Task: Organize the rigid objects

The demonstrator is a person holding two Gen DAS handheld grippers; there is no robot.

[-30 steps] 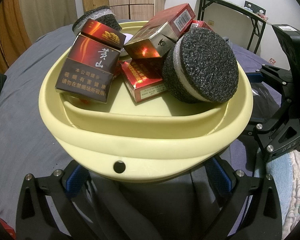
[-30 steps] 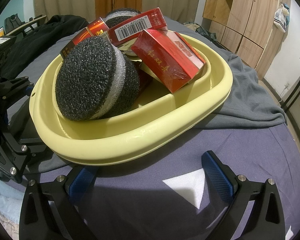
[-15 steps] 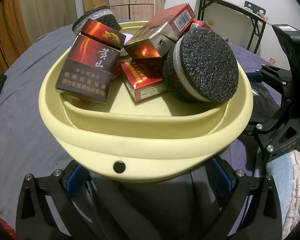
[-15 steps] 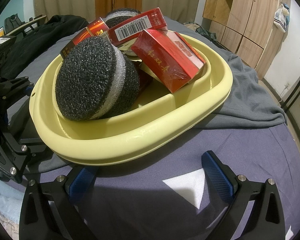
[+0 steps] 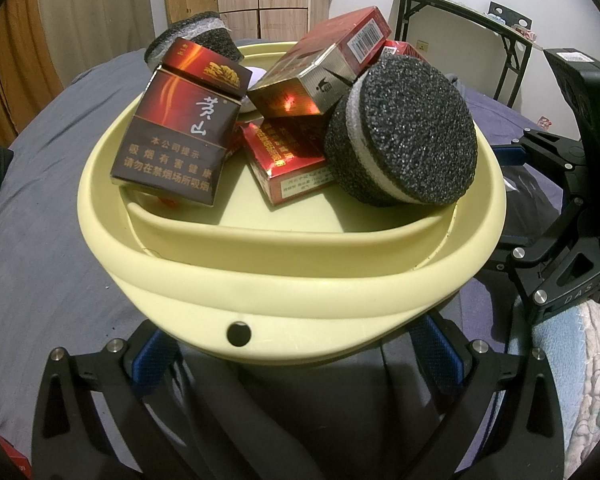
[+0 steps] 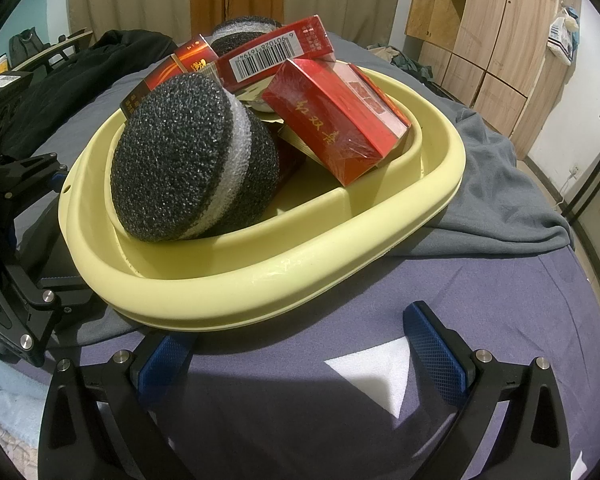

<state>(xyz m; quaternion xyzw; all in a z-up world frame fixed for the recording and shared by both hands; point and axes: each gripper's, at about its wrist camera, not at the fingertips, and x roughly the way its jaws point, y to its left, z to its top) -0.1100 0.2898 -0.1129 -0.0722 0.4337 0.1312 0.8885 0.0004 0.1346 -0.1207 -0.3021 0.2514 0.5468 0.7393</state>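
On the grey bedcover, a pale yellow basin is seen holding two black foam discs and four cigarette packs. Before it, the left gripper is spread wide under the rim, empty; the right gripper is likewise spread, gripping nothing.

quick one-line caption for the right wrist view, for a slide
Open right gripper faces a yellow basin on a bed, piled with red cigarette packs and a black foam puck.
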